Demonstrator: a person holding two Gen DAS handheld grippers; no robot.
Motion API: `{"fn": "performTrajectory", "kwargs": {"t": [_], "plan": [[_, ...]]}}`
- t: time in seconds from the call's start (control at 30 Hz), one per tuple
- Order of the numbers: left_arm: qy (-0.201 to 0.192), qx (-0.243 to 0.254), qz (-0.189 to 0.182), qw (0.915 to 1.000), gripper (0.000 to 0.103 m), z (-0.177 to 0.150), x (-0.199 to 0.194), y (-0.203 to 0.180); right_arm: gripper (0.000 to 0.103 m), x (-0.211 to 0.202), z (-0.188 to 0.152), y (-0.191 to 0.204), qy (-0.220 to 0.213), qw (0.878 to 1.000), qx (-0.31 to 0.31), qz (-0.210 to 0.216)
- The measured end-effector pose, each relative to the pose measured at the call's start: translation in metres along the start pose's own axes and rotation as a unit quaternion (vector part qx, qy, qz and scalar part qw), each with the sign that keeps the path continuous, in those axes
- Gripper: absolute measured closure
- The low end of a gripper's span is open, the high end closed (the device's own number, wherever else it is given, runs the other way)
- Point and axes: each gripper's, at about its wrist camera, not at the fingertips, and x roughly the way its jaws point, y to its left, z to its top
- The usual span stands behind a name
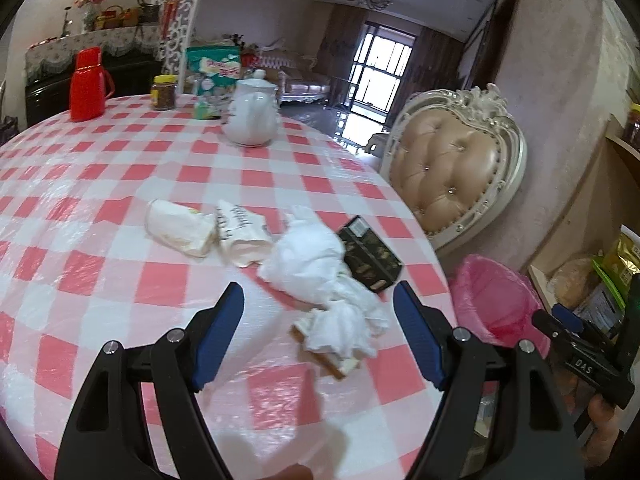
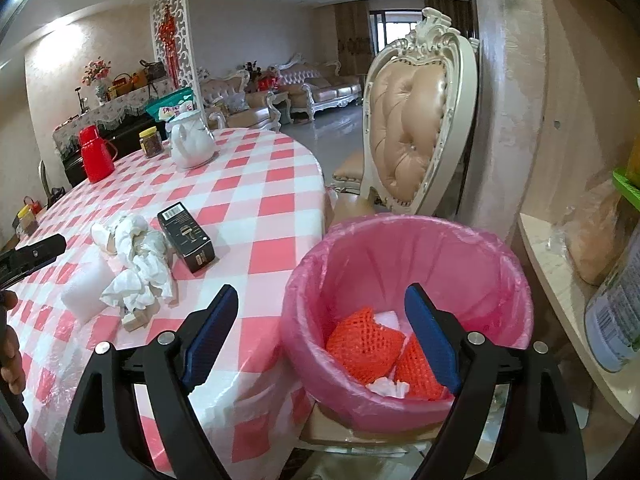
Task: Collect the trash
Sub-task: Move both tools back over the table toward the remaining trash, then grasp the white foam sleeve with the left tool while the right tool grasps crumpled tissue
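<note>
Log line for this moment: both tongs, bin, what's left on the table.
left tongs: open, over crumpled tissue | right tongs: open, empty, above pink-lined bin | bin: orange foam nets | table: dark box

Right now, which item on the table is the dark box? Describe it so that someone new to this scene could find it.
Start at the round table with the pink-and-white checked cloth and go to the edge nearest the pink-lined bin. The dark box lies flat there, next to the crumpled white tissue. It is the only black, hard-edged item among pale, soft litter, and it bears a barcode.
</note>
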Motion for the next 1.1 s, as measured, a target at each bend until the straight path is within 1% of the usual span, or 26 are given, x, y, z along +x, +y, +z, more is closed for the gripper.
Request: {"fn": "performTrajectory", "kwargs": {"t": [0.33,0.87,1.1], "plan": [[0.013,-0.007,0.014,0.9998,0.028,-0.005,0.006,0.023,0.022,0.008,0.002,0.020,0.007,1.000,-0.013,0.011],[0.061,-0.008,0.031,0.9976,0.028,-0.019,0.038,0.049,0.022,0.026,0.006,0.051,0.020,0.999,-0.032,0.025],[0.082,-0.006,0.041,0.9958,0.029,-0.023,0.052,0.059,0.021,0.035,0.012,0.071,0.022,0.998,-0.042,0.038]]}}
